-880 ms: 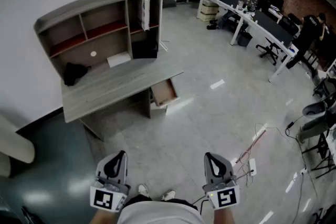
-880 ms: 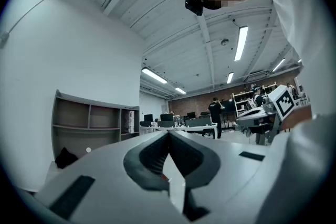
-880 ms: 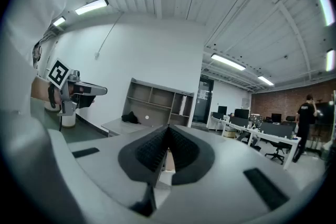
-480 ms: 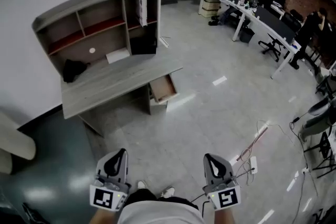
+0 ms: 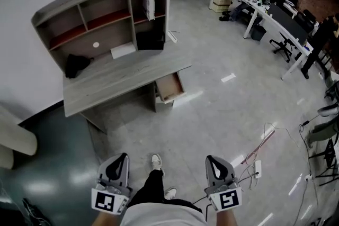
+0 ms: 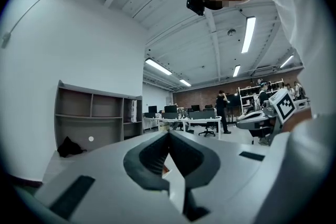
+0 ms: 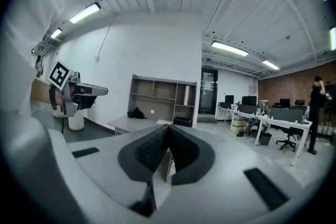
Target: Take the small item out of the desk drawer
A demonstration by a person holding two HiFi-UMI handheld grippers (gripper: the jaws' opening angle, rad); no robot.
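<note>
A grey desk (image 5: 122,79) with a shelf hutch (image 5: 90,5) stands against the white wall, some steps ahead of me. Its wooden drawer (image 5: 170,87) is pulled open at the desk's right end; what lies inside is too small to make out. My left gripper (image 5: 123,156) and right gripper (image 5: 210,158) hang low in the head view, far from the desk, both shut with nothing between them. In the left gripper view the left gripper (image 6: 169,134) has its pads meeting at the tips, and so does the right gripper (image 7: 168,127) in its own view.
A black bag (image 5: 77,64) and a white sheet (image 5: 123,51) lie on the desk. A power strip with cables (image 5: 255,168) lies on the floor at my right. Office desks with monitors (image 5: 259,5) and a person (image 5: 320,34) stand at the back right. A white cylinder (image 5: 16,140) is at my left.
The person's leg has stepped forward and the desk has shifted slightly right in the head view. Both grippers keep their place and stay shut.
</note>
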